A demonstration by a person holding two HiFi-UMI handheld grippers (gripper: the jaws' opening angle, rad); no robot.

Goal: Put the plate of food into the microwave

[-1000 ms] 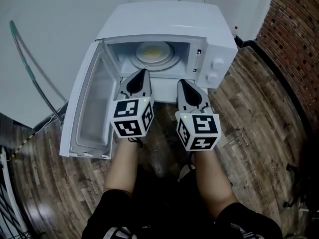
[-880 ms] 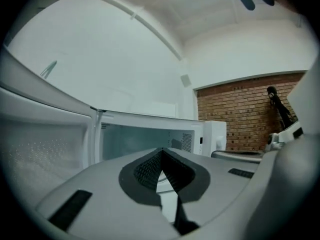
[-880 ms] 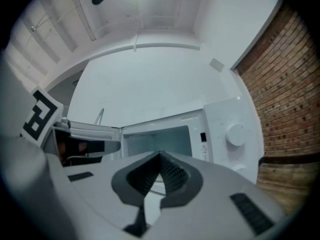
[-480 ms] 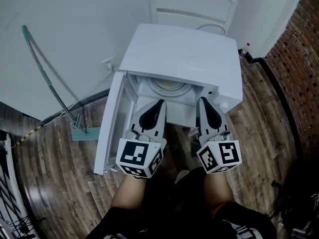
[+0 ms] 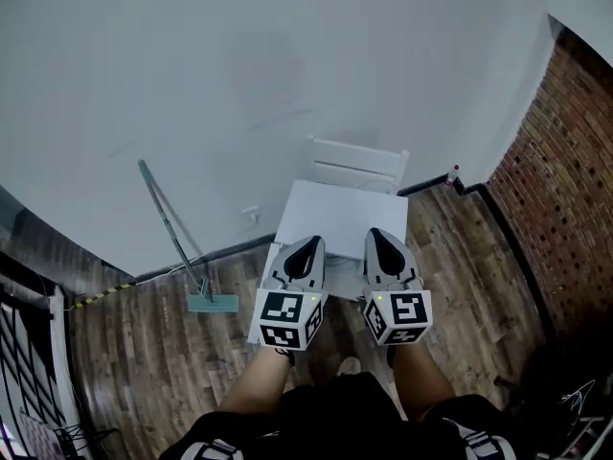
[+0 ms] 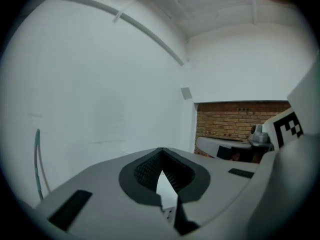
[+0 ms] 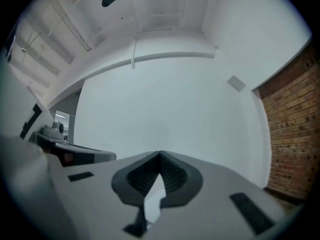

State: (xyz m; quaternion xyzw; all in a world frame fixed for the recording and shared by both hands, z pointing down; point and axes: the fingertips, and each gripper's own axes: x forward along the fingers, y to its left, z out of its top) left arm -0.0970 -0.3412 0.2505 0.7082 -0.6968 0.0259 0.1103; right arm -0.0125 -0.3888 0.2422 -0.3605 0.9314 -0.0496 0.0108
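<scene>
From high above in the head view, the white microwave looks small on the floor, showing only its top. Its inside and the plate of food are hidden. My left gripper and right gripper are held side by side over the microwave's near edge, well above it. Both are shut with nothing between the fingers. In the left gripper view the left gripper points at a bare white wall, its tips meeting. The right gripper in its own view also has its tips together and faces the white wall and ceiling.
A white chair stands behind the microwave against the wall. A mop leans on the wall at the left, its head on the wooden floor. A brick wall runs down the right side.
The view has pulled up and back from the microwave. Its open cavity with the plate inside is no longer seen. Both grippers have risen away from the opening, still shut.
</scene>
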